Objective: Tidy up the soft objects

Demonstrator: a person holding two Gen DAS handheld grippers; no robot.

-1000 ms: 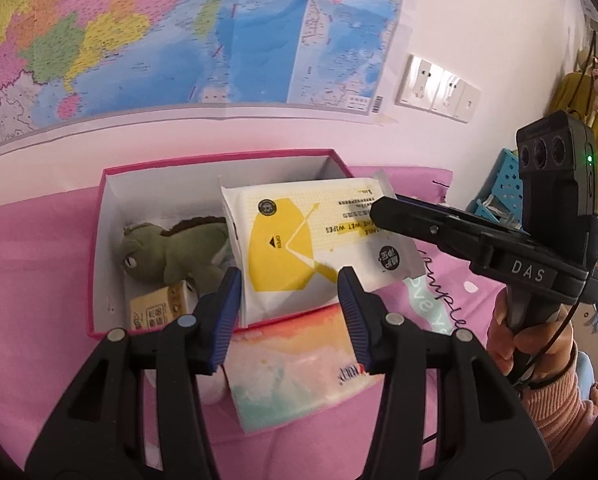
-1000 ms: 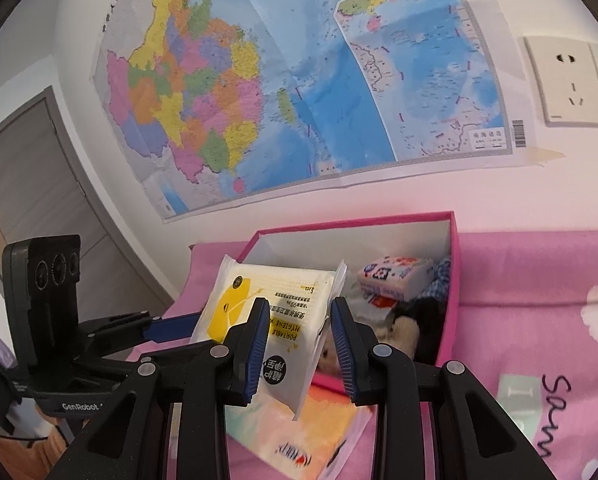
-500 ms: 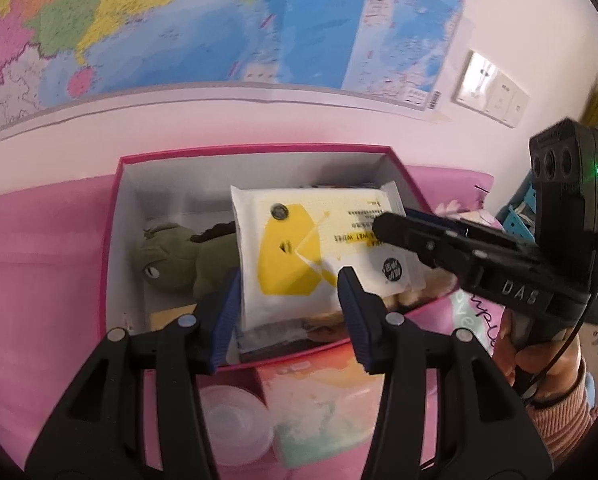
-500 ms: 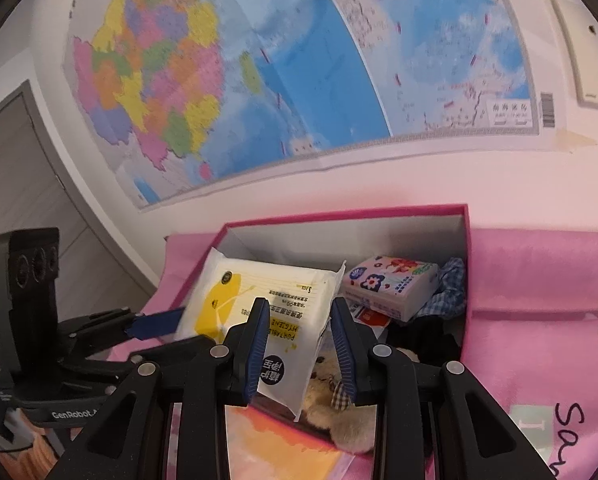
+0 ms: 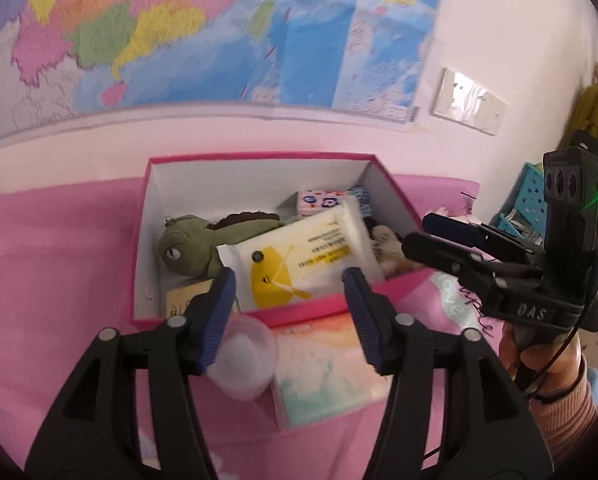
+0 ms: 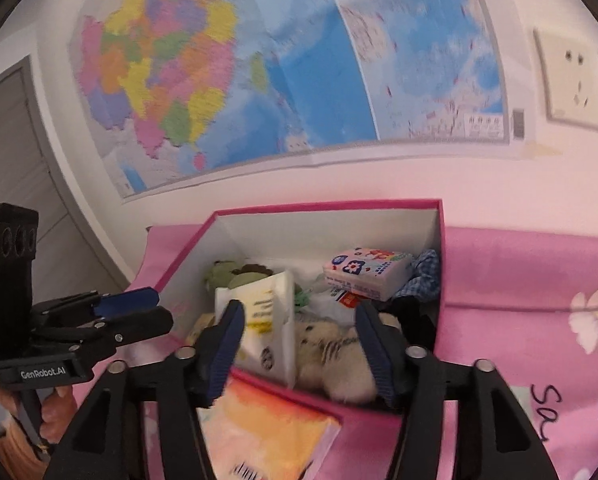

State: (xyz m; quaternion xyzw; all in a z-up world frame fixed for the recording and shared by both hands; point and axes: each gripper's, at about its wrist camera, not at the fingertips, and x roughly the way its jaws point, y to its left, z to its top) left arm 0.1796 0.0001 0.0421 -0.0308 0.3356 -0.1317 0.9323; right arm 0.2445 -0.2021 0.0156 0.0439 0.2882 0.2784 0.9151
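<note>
Wet-wipe pack let go into the pink box, more soft goods waiting outside it.

The pink box (image 5: 259, 158) on the pink cloth (image 5: 59, 248) already held a green plush (image 5: 187, 244), a pale teddy (image 6: 331, 356), a floral tissue pack (image 6: 367, 272) and the yellow-and-white wipe pack (image 5: 299, 256), which leaned inside against the near wall. Both jaw pairs were opening: the left gripper (image 5: 289, 300) and the right gripper (image 6: 299, 336) framed the pack without pressing it. Outside the near wall lay an orange-tinted tissue pack (image 5: 323, 372) and a small clear tub (image 5: 243, 360), seemingly next to sort.
</note>
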